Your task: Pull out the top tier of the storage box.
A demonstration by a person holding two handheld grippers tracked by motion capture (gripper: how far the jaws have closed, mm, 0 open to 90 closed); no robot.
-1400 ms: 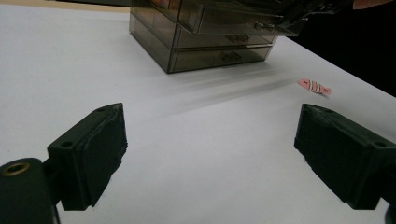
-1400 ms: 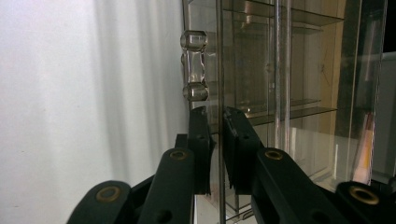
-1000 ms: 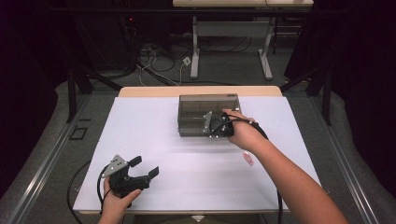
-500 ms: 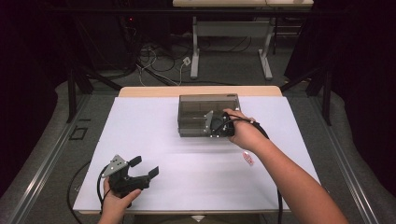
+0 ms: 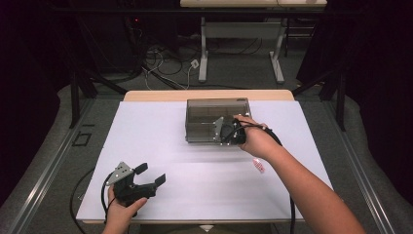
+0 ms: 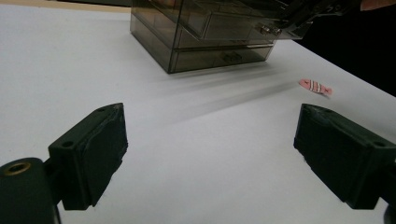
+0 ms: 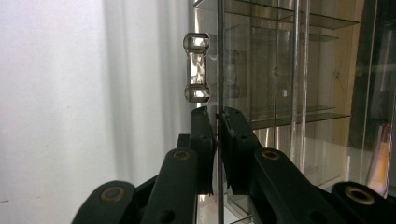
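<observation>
Working at a smoky clear drawer box (image 5: 216, 117) sitting toward the far middle of the white counter (image 5: 160, 146). Gripping with the right gripper (image 5: 225, 132) at the box's near right corner, jaws pressed together on the thin front panel of the top drawer (image 7: 218, 70), one pad on each face of the panel, just below the clear knob handle (image 7: 196, 67). Judging the step in hand as drawing that drawer out by its front panel.

Doing it well probably means pulling straight along the drawer's run, level with the counter, without twisting the wrist; any tilt on such a thin clear panel risks jamming the drawer in its guides or letting the pads slip off the edge. Keeping the pinch firm but not crushing, and moving slowly enough that the light box is not dragged along.

Resting the left gripper (image 5: 148, 178) near the front left corner of the counter, well apart from the box, jaws spread wide with nothing between them. Possibly worth bringing it up to steady the box if it starts sliding. Also lying on the counter, a small pink striped item (image 6: 316, 87), near the right forearm and apart from the box.
</observation>
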